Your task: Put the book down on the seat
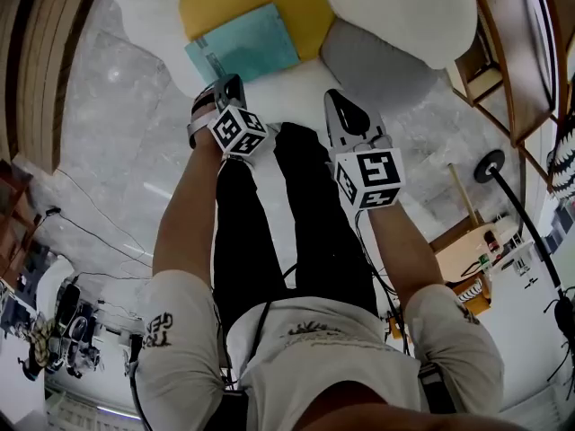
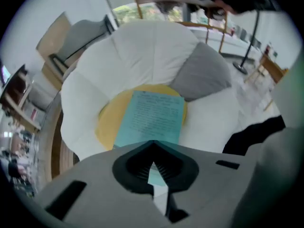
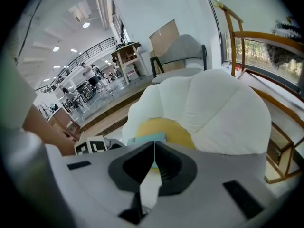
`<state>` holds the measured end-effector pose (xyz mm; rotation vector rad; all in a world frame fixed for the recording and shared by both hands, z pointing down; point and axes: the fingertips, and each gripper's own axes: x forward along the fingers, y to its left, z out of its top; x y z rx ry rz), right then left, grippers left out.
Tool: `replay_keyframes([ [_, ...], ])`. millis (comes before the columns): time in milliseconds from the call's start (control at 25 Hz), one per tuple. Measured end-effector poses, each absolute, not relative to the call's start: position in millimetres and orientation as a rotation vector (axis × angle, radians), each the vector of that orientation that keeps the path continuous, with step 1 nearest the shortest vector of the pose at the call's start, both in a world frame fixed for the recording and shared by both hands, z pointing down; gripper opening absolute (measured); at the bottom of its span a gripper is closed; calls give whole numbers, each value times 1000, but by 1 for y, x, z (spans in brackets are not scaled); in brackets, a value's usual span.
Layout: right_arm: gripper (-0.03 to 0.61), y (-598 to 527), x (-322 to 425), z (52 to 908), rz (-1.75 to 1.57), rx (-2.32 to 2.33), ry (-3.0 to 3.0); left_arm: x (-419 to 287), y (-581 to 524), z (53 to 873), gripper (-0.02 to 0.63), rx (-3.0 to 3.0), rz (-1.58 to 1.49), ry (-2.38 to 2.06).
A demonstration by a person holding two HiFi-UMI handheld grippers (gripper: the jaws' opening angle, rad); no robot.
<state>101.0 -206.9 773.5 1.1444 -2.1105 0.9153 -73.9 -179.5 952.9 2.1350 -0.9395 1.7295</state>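
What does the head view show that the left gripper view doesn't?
Only the head view shows the marker cubes on the left gripper and right gripper, and cables on the floor. Only the left gripper view shows a grey chair behind the white armchair. Both show the blue book lying on the yellow seat, near a grey cushion.

Big open indoor hall, office or studio type, with a lounge corner. Polished grey marble floor, white petal armchair with grey pillow, grey chair, wooden shelving. Mezzanine railing, ceiling spotlights, people at desks far back, loose cables on floor.
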Motion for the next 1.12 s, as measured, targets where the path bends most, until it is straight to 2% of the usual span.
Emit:
replay_keyframes([
  [160, 29, -215, 90, 748, 889, 1201, -2131, -88, -196, 896, 17, 2046, 1360, -1148],
  [360, 29, -223, 64, 692, 783, 1276, -2184, -118, -226, 774, 17, 2030, 982, -1396],
  [800, 29, -242, -17, 474, 645, 1409, -2459, -162, -220, 502, 17, 2044, 681, -1703],
  [1120, 29, -259, -64, 302, 419, 1481, -2695, -228, -208, 347, 17, 1941, 435, -1948],
])
